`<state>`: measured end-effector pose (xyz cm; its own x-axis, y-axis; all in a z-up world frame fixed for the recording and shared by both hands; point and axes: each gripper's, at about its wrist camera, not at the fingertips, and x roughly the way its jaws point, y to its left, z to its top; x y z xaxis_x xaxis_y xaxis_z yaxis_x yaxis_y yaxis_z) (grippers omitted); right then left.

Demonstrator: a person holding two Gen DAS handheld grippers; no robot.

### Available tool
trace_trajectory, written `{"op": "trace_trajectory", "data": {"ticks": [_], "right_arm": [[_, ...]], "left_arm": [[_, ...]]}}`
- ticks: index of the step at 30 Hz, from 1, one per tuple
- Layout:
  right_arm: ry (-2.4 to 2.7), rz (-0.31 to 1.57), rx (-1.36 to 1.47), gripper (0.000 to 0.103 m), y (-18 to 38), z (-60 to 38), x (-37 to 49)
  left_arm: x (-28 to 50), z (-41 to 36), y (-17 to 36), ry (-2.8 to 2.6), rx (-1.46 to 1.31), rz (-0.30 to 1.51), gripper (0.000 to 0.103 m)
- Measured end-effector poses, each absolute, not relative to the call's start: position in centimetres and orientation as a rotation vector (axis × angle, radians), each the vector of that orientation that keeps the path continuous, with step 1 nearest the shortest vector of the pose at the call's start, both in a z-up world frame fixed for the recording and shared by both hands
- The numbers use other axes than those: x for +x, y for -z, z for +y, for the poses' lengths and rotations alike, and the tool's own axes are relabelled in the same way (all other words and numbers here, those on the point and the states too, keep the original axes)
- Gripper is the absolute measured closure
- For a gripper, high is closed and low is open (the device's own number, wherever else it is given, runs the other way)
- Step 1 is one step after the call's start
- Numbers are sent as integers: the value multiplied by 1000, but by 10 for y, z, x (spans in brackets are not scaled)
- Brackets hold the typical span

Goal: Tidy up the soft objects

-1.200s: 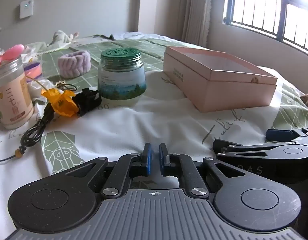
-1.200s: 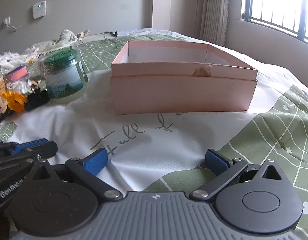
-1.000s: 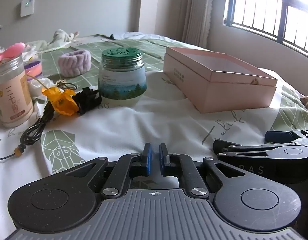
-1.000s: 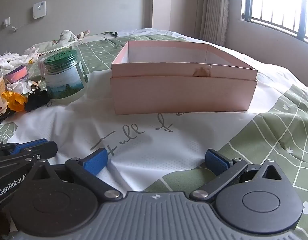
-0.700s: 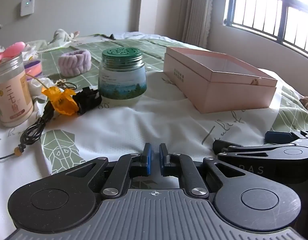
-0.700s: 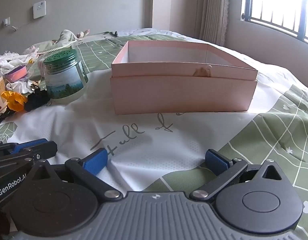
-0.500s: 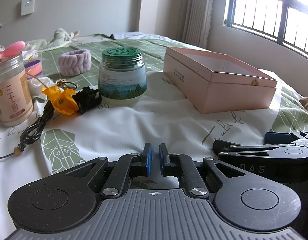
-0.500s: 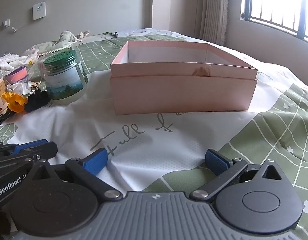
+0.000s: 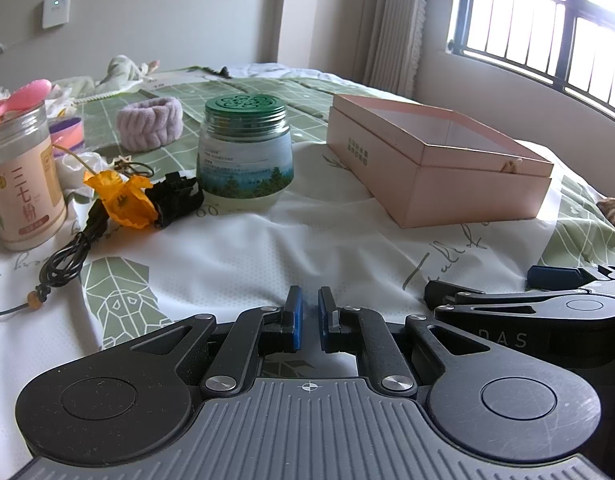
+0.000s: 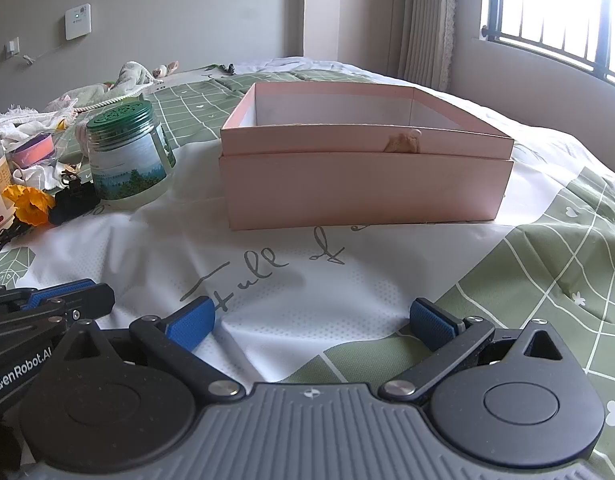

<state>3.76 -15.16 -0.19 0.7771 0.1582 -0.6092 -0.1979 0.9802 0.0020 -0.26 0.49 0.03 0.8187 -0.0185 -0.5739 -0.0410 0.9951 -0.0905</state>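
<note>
Landmark: the pink box point(image 10: 363, 188) sits open on the bedspread point(image 9: 267, 248), and everything below is placed from it
Left gripper point(image 9: 306, 322): your pads are drawn narrow, a thin slit between them, nothing held, low over the cloth on the near side of the box
Right gripper point(image 10: 309, 320): spread wide and empty, squared up to the box's long front wall
Soft targets: purple headband point(image 9: 151, 122) lies well left of the box and behind the green-lidded jar point(image 9: 245, 152); orange fabric flower point(image 9: 123, 200) lies left of the box in front of that jar, touching a black clip point(image 9: 175, 198)
In the box: a small tan scrap shows at the front rim; what it is, you can't tell
Step in hand: probably picking a first soft item; nothing is gripped yet
Do it well: open the left pads before you reach, pinch the headband across its band, steer round the jar, and lift the flower clear of the black cord point(image 9: 67, 256)
Readable: "GenRobot.AI" on the left gripper, "Full" in script on the bedspread before the box, "三七粉" on the tan jar point(image 9: 21, 184)
Unreadable: small print on the box's side wall and on the green-lidded jar
</note>
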Motion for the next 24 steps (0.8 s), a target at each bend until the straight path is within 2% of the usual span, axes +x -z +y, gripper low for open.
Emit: {"op": "trace_trajectory", "data": {"ticks": [24], "right_arm": [[-195, 656, -58, 0, 2, -151, 37]], "left_arm": [[-3, 5, 1, -12, -103, 611, 93]]}}
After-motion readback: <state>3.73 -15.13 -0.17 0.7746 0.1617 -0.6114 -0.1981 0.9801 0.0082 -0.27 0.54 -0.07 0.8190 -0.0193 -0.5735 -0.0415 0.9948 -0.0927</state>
